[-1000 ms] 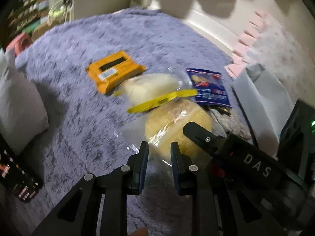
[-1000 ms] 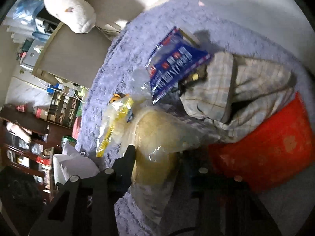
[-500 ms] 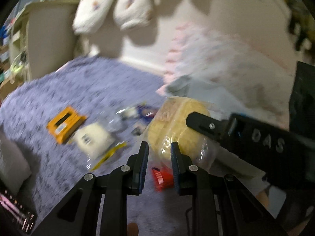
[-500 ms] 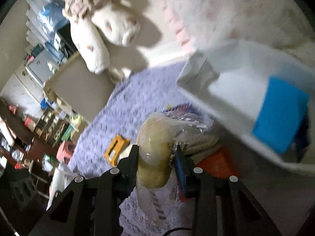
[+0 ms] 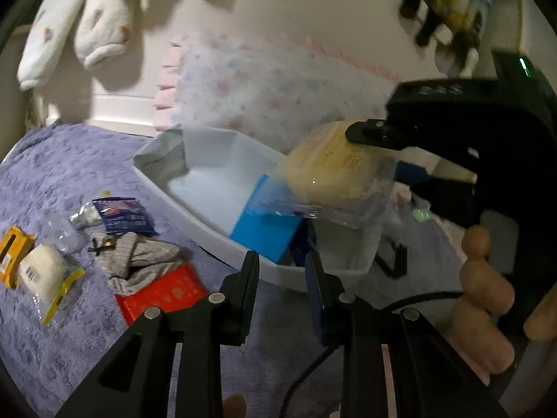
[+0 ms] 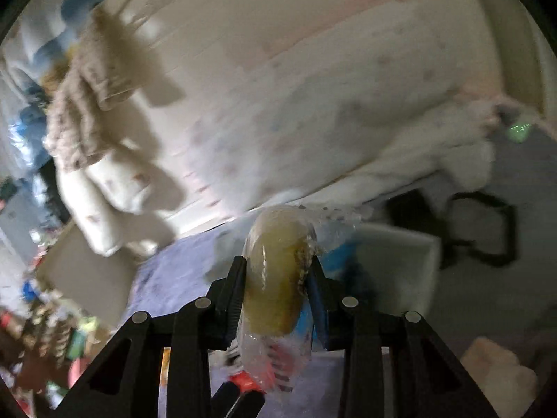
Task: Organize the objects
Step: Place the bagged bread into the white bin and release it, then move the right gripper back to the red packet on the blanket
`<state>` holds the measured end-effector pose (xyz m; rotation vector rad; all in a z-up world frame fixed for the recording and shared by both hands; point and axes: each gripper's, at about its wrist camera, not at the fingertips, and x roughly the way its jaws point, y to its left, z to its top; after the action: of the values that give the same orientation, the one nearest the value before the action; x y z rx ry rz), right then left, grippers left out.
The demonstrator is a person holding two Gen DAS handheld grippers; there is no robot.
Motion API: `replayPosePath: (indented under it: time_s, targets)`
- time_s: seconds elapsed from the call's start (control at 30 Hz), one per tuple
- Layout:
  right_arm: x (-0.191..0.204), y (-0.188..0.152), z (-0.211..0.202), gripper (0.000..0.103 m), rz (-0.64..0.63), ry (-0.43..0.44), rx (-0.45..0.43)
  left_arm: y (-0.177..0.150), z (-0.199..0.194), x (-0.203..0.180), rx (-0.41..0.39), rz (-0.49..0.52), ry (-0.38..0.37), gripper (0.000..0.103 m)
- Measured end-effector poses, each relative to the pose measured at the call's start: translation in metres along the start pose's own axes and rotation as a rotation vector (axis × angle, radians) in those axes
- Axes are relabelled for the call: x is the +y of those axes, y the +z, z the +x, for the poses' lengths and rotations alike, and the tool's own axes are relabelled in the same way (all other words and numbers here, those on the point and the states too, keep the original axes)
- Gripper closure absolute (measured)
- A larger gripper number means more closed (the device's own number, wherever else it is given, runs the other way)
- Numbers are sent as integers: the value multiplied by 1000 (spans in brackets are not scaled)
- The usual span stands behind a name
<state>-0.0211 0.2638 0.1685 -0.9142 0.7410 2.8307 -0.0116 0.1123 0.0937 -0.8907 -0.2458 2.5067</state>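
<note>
A round yellow bread in a clear plastic bag (image 6: 276, 278) is pinched between the pads of my right gripper (image 6: 278, 268), which is shut on it. In the left wrist view the same bagged bread (image 5: 330, 170) hangs in the air over the right end of a white bin (image 5: 156, 177). The right gripper (image 5: 379, 153) holds it from the right. My left gripper (image 5: 282, 264) points at the bin's near wall. Its jaws are opening and nothing is between them. A blue box (image 5: 264, 230) lies inside the bin.
On the purple rug (image 5: 52, 174) left of the bin lie a red packet (image 5: 163, 296), a checked cloth (image 5: 139, 261), a blue snack packet (image 5: 122, 214), a bagged white bun (image 5: 43, 271) and an orange box (image 5: 10, 250). A person's fingers (image 5: 484, 278) show at the right.
Both grippers rose from the rug and swung toward the white bin. The bagged bread came up off the rug in the right gripper. The left jaws widened a little.
</note>
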Motion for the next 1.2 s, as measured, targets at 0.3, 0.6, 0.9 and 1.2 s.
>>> replayPosePath:
  time_s: [0.3,0.6,0.9,1.2]
  targets:
    - [-14,4,6,72,-32,-190,-24,-7,11,15,71,-26,113,77]
    - [-5,6,-13,53,-52,-130,-58,-8,11,19,79,-21,165,77]
    - [28,-21,19,53,-138,152,236,-8,-1,55,105,-131,270,77]
    - [74,-66,39,53,-225,333,506,-11,-24,109,112,-305,370,77]
